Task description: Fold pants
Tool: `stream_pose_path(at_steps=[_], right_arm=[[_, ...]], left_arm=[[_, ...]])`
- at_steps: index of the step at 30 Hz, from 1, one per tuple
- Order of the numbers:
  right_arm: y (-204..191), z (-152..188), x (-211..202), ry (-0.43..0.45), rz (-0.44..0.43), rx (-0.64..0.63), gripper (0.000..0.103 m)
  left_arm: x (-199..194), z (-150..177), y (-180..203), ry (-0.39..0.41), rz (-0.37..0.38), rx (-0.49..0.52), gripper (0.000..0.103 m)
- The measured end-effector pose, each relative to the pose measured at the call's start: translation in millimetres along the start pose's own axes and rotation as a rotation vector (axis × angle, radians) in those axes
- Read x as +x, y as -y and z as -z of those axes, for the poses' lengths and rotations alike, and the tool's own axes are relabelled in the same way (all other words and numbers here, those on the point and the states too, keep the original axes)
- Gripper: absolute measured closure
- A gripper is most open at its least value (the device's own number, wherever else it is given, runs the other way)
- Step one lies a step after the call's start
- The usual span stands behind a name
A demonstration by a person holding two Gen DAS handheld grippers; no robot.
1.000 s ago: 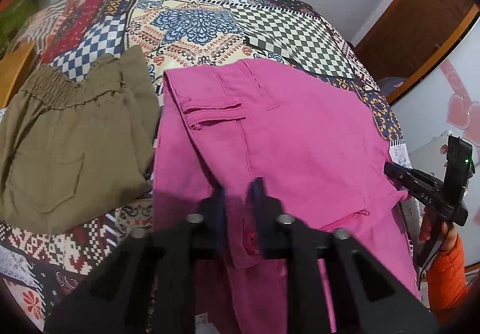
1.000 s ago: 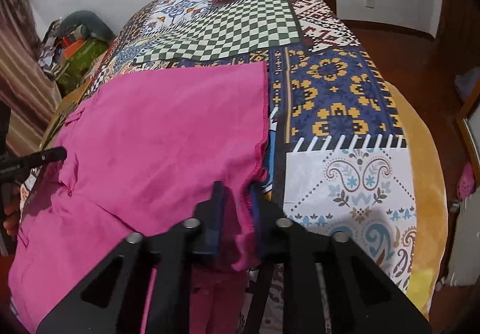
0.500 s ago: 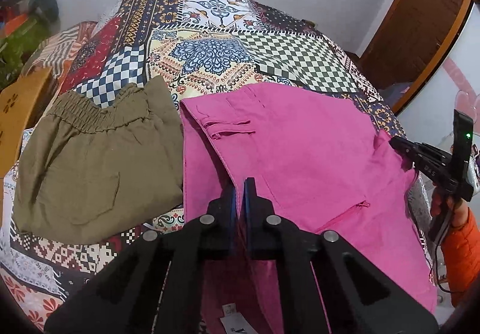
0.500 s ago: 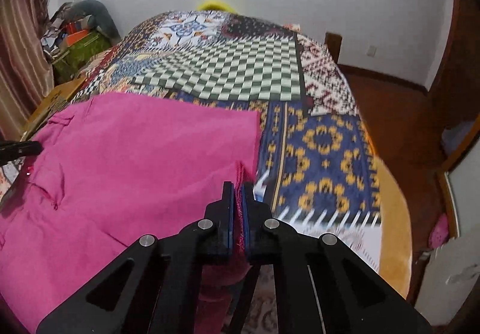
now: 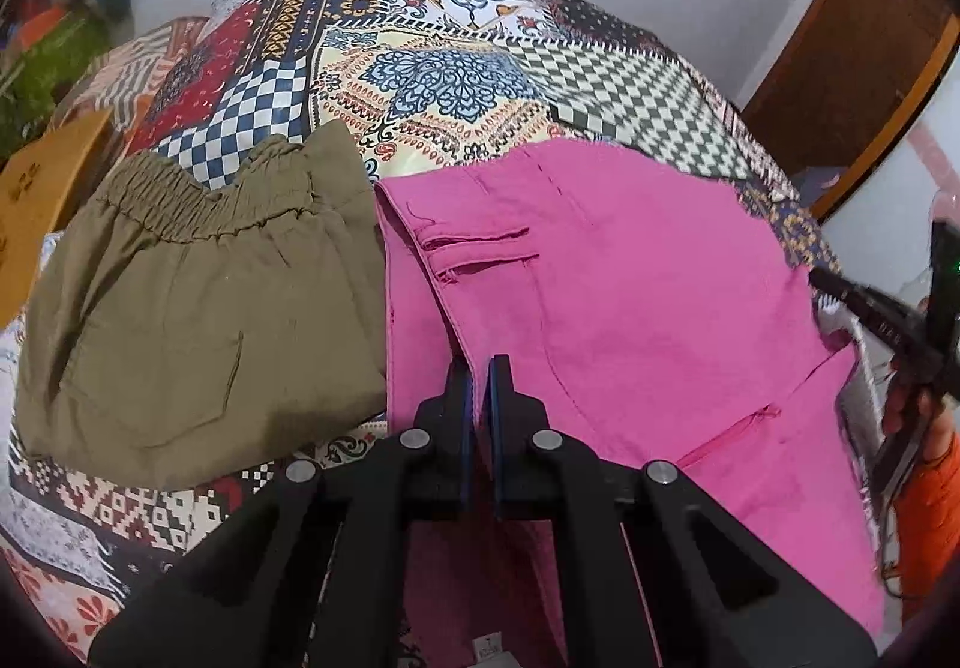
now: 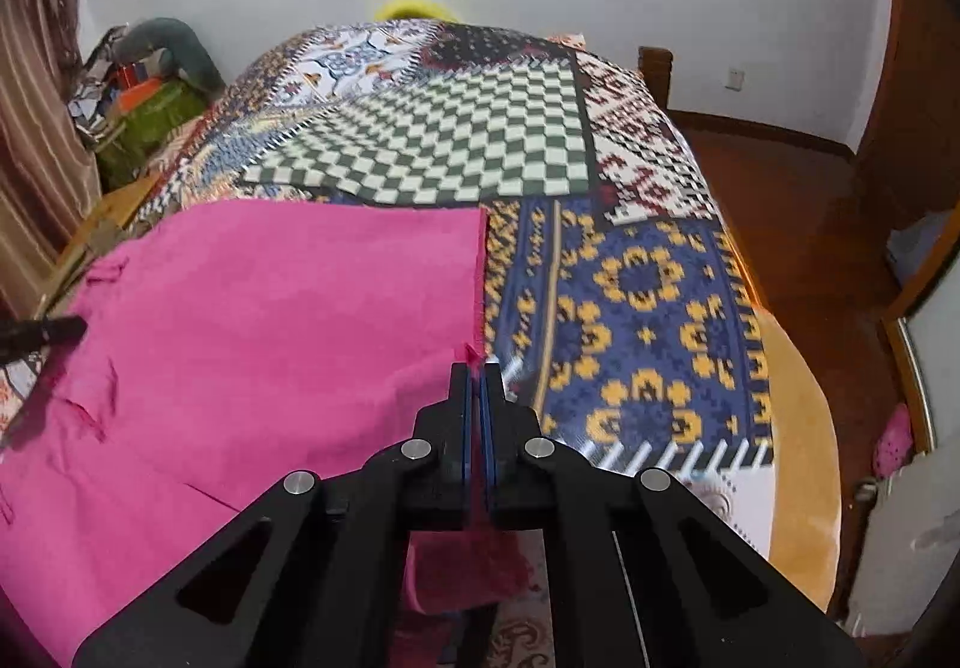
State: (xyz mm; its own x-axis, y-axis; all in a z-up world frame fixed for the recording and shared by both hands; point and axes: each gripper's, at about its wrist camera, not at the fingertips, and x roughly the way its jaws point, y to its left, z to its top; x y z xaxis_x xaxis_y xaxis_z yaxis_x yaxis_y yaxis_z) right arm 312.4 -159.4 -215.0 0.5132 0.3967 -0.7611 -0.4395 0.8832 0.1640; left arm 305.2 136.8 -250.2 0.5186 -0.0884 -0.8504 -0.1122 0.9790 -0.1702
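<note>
Pink pants (image 5: 630,296) lie across the patchwork bedspread (image 5: 444,80), waistband to the left, pocket facing up. My left gripper (image 5: 478,368) is shut on the near edge of the pants at the waist end. My right gripper (image 6: 478,371) is shut on the near hem corner of the pink pants (image 6: 270,344) at the leg end. Both lift the near edge of the cloth off the bed. The right gripper also shows at the right edge of the left wrist view (image 5: 864,302), and the left gripper's tip shows at the left edge of the right wrist view (image 6: 48,332).
Folded olive-green pants (image 5: 186,314) lie on the bed to the left of the pink ones, touching their waistband. A wooden board (image 5: 42,188) stands at the bed's left side. Wooden floor (image 6: 798,200) and a door lie to the right of the bed (image 6: 630,308).
Both grippers have closed on the near edge of the pink pants and lifted it. The cameras have risen and more of the bed shows.
</note>
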Motion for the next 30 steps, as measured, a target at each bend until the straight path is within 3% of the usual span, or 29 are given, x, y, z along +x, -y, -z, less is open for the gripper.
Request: stream_pose_path(at_steps=[4, 6, 8, 10, 12, 14, 17, 23, 30], right_arm=[[-8.7, 0.8, -3.8, -0.019, -0.007, -0.010, 0.101], [-10.6, 2.6, -9.1, -0.035, -0.010, -0.019, 0.100], [-9.2, 5.4, -18.5, -0.038, -0.002, -0.025, 0.098], [-6.9, 6.7, -27.8, -0.045, 0.009, -0.029, 0.092], [-5.4, 7.8, -37.7, -0.038, 0.019, -0.034, 0.076], [-5.1, 8.0, -48.8, -0.020, 0.034, -0.047, 0.068], [-5.6, 3.8, -60.7, -0.001, 0.051, -0.060, 0.067], [-7.3, -15.5, -66.6, 0.040, 0.033, -0.035, 0.066], [-17.0, -43.0, -47.8, 0.039, 0.019, -0.046, 0.066]], left_arm=[[-6.3, -0.6, 11.2, -0.009, -0.052, 0.060, 0.098], [-13.9, 0.1, 16.6, -0.001, -0.071, 0.089, 0.093], [-23.4, 1.0, 18.3, 0.008, -0.066, 0.093, 0.082], [-33.5, 0.1, 17.9, 0.017, -0.050, 0.081, 0.071], [-46.9, -2.1, 16.6, 0.040, -0.044, 0.072, 0.070], [-62.2, -7.1, 13.6, 0.071, -0.057, 0.059, 0.067], [-82.6, -18.3, 6.8, 0.118, -0.071, 0.035, 0.055], [-109.1, -46.1, -10.3, 0.173, -0.103, 0.033, 0.048], [-84.4, -67.4, -29.0, 0.124, -0.122, 0.038, 0.045]])
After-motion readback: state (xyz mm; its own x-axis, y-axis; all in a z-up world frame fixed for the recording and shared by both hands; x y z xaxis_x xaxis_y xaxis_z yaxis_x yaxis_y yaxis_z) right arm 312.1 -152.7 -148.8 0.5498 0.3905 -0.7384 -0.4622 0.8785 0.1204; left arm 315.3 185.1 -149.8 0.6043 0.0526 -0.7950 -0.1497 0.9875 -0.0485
